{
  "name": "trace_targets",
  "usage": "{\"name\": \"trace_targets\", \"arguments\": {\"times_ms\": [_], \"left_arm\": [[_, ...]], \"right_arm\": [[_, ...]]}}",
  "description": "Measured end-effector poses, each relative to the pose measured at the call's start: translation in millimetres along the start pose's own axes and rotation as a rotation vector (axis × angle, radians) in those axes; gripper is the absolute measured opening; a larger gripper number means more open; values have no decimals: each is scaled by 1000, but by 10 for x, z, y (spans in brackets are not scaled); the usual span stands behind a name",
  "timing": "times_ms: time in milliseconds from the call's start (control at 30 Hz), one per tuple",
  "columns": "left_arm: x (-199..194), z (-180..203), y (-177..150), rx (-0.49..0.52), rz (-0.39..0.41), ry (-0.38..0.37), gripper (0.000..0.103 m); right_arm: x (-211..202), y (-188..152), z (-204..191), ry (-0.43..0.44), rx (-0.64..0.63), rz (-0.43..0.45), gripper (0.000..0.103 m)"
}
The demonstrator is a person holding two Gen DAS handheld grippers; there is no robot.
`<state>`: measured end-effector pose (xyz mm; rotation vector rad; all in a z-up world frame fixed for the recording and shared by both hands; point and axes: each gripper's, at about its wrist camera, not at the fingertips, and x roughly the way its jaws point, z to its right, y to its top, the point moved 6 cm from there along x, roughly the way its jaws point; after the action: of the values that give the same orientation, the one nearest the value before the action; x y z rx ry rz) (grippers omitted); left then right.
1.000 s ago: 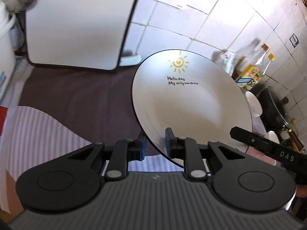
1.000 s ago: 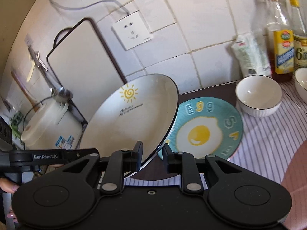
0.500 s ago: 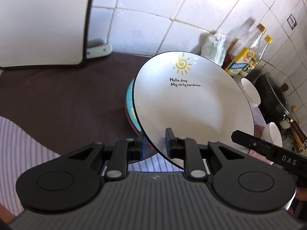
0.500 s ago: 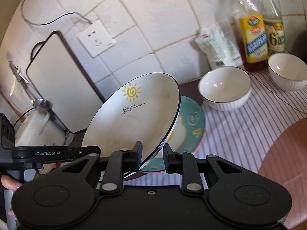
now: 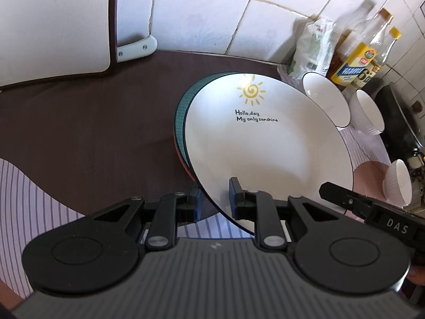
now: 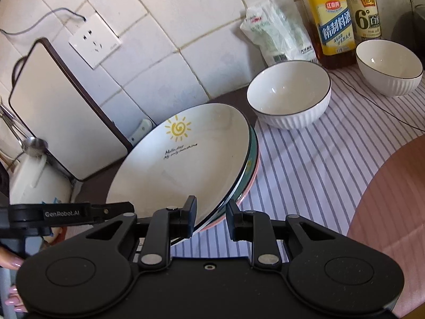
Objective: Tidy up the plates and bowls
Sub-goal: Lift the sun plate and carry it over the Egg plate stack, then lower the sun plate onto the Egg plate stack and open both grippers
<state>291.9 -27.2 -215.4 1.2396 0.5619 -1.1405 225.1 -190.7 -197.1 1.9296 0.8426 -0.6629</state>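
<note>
A white plate (image 5: 265, 146) with a yellow sun and black writing is tilted, held by its rim from both sides. My left gripper (image 5: 215, 202) is shut on its near rim. My right gripper (image 6: 211, 212) is shut on the opposite rim of the white plate (image 6: 180, 175). Directly beneath lies a teal plate (image 5: 180, 122) with a pink underside; only its edge (image 6: 253, 154) shows. Whether the two plates touch I cannot tell. Two white ribbed bowls (image 6: 289, 95) (image 6: 389, 66) stand upright on the striped cloth (image 6: 318, 159) to the right.
A white cutting board (image 5: 53, 21) leans on the tiled wall at left. Two bottles (image 6: 332, 21) (image 6: 366, 8) and a white bag (image 6: 276, 34) stand at the wall behind the bowls. A third bowl (image 5: 398, 183) and a dark pan (image 5: 398, 117) are at far right.
Both grippers have carried the white plate down and to the right, over the teal plate. Its egg picture is now covered and only its rim shows.
</note>
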Motion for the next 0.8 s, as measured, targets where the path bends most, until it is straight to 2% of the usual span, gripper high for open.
{"name": "trace_targets", "arguments": {"times_ms": [267,533,800], "left_arm": [[85,6,13,20,-14,37,18],[173,-55,-9,-27,-48,47,18],[217,-67,-40,-59,-53,24,19]], "right_arm": [[125,16,6,-45,-1,-46,28],[218,47,-41,-86,-29,-87,28],[234,43,-204,-238,-153,-97,29]]}}
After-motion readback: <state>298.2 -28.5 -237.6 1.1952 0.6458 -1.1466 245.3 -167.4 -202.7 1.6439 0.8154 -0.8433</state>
